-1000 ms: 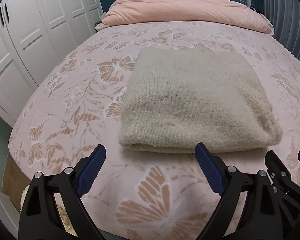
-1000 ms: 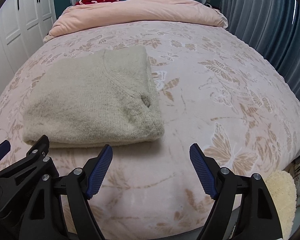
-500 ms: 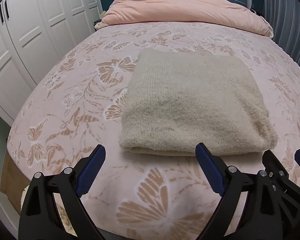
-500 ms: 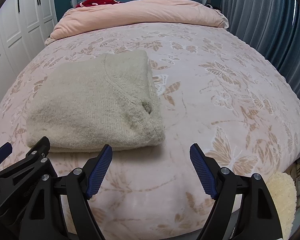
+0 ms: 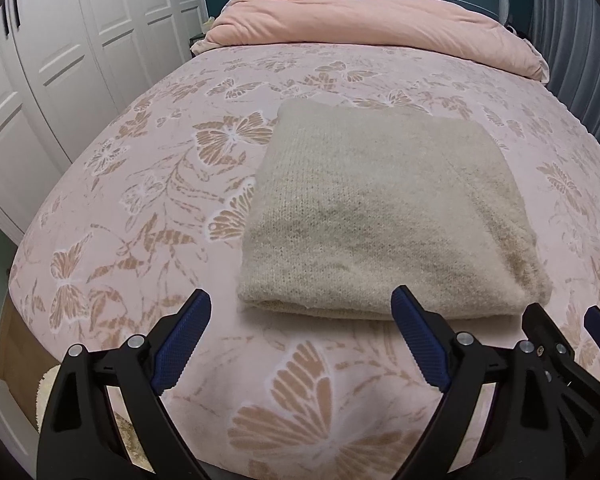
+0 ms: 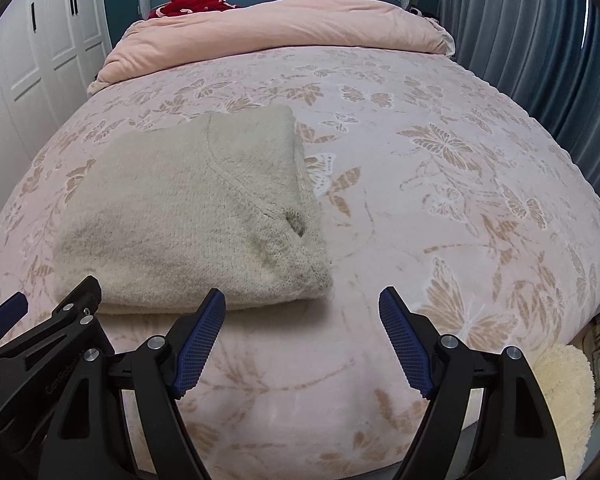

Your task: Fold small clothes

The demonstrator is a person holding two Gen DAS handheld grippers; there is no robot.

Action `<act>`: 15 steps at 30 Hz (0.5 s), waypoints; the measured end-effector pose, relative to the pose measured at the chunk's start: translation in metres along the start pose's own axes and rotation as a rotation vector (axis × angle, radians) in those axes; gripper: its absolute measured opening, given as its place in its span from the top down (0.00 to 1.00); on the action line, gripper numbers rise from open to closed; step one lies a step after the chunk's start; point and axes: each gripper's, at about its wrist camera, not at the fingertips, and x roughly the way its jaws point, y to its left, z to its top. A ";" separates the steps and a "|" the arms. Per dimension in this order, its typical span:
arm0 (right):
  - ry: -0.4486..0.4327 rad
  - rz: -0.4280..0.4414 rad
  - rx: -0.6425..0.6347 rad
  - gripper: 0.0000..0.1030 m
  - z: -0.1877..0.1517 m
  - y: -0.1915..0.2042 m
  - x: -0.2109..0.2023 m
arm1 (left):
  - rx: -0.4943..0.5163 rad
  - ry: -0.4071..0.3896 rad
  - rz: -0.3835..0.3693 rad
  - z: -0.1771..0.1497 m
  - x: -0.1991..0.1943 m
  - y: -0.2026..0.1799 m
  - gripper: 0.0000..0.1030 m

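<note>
The beige sweater [image 5: 380, 216] lies folded on the bed [image 5: 140, 184], both grippers [image 5: 300, 336] [image 6: 302, 336] wide apart and empty, so folding looks finished

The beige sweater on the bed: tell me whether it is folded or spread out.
Folded. The beige sweater lies as a compact, thick rectangle on the bedspread, layered edges showing along its near side, the neckline tucked at one corner.

In the centre of the frame a folded beige knitted sweater [image 5: 384, 216] lies on the pink bed cover with butterfly pattern [image 5: 140, 216]. At the bottom, the left gripper [image 5: 300, 334] has its blue-padded jaws wide apart, nothing between them.
</note>
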 end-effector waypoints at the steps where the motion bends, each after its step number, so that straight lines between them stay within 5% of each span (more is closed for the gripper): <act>1: -0.002 -0.002 -0.002 0.24 0.000 0.001 0.000 | 0.000 -0.001 -0.001 0.000 0.000 0.000 0.13; 15: -0.011 0.002 0.007 0.24 0.000 0.000 -0.002 | 0.006 -0.019 0.013 0.001 -0.002 0.000 0.12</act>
